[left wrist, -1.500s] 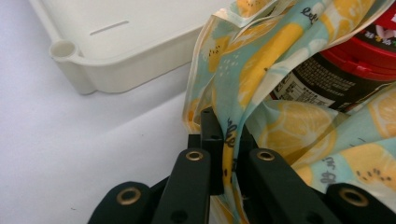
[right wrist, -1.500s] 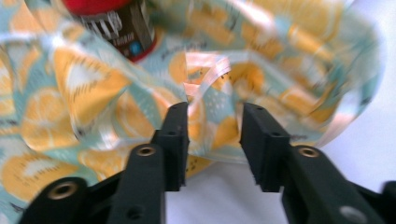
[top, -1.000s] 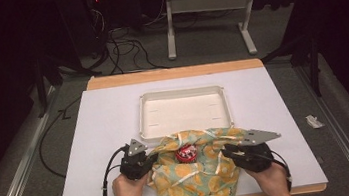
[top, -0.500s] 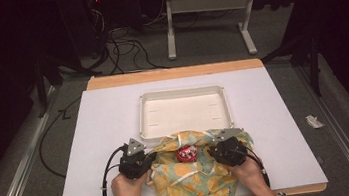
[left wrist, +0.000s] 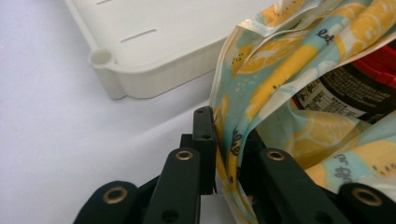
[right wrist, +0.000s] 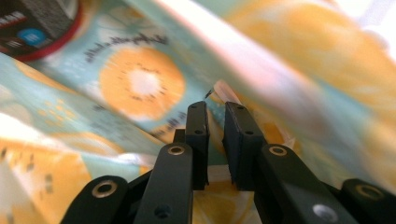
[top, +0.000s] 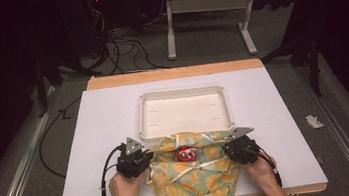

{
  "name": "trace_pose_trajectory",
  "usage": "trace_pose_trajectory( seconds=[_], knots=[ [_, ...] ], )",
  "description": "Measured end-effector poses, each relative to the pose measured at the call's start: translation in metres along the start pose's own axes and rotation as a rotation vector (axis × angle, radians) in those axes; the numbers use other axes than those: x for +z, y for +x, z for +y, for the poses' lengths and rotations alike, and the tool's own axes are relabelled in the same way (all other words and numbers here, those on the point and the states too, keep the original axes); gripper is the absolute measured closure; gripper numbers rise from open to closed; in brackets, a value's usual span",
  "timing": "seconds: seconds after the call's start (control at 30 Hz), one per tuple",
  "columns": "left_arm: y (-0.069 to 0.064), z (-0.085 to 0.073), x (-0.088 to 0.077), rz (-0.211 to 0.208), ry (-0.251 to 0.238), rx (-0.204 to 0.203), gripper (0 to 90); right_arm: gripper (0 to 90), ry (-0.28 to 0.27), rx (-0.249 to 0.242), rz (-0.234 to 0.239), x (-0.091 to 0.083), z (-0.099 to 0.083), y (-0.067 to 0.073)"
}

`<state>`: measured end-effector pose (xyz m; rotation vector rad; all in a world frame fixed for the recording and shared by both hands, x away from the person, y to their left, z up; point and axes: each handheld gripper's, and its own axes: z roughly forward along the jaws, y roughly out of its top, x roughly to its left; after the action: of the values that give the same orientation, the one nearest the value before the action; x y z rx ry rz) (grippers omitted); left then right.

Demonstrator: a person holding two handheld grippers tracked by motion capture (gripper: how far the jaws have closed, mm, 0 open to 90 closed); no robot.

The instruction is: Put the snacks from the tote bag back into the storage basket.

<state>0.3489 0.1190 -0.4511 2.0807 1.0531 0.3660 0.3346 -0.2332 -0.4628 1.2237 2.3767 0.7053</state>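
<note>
A: Two claws, one bag. Left claw [top: 142, 158] is at the left rim of the lemon-print drawstring bag [top: 194, 176], right claw [top: 229, 149] at the right rim. The bag lies at the near edge of the table [top: 105, 126], just in front of the white tray [top: 184, 112], mouth facing the tray.

B: Jaws state, pls?

A: Left gripper view: the bag's rim [left wrist: 233, 140] stands between the jaws, which have just been opening a bit; I judge the pads only loosely on the cloth, approx. Right gripper view: jaws nearly together with a fold of cloth [right wrist: 215, 100] in the narrow gap, so pinching it.

B: And the next move depends on what?

A: The mouth runs left-right between the claws, each hand near its own side. Pulling apart should widen it, I think. The red-lidded jar [top: 187, 153] sits in the mouth; left gripper view shows its black label [left wrist: 345, 93], which the high view is too small to show.
</note>
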Motion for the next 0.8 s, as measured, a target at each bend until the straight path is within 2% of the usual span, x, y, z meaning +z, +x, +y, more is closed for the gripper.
trace_pose_trajectory(
  seconds=[0.2,0.37,0.67,0.8],
  knots=[
    [0.002,0.000,0.001,0.010,0.003,0.002,79.4,81.2,-0.010,0.036,-0.008,-0.004,-0.009,-0.012],
    [0.002,0.000,0.002,0.021,0.013,0.004,77.8,81.2,-0.021,0.058,-0.011,-0.005,-0.013,-0.015],
    [0.008,0.000,0.008,0.036,0.026,-0.010,74.9,81.5,-0.058,0.116,0.004,-0.006,-0.021,-0.029],
    [0.010,-0.001,0.011,0.049,0.033,-0.002,73.9,81.9,-0.076,0.131,0.010,-0.006,-0.025,-0.033]
  ],
)
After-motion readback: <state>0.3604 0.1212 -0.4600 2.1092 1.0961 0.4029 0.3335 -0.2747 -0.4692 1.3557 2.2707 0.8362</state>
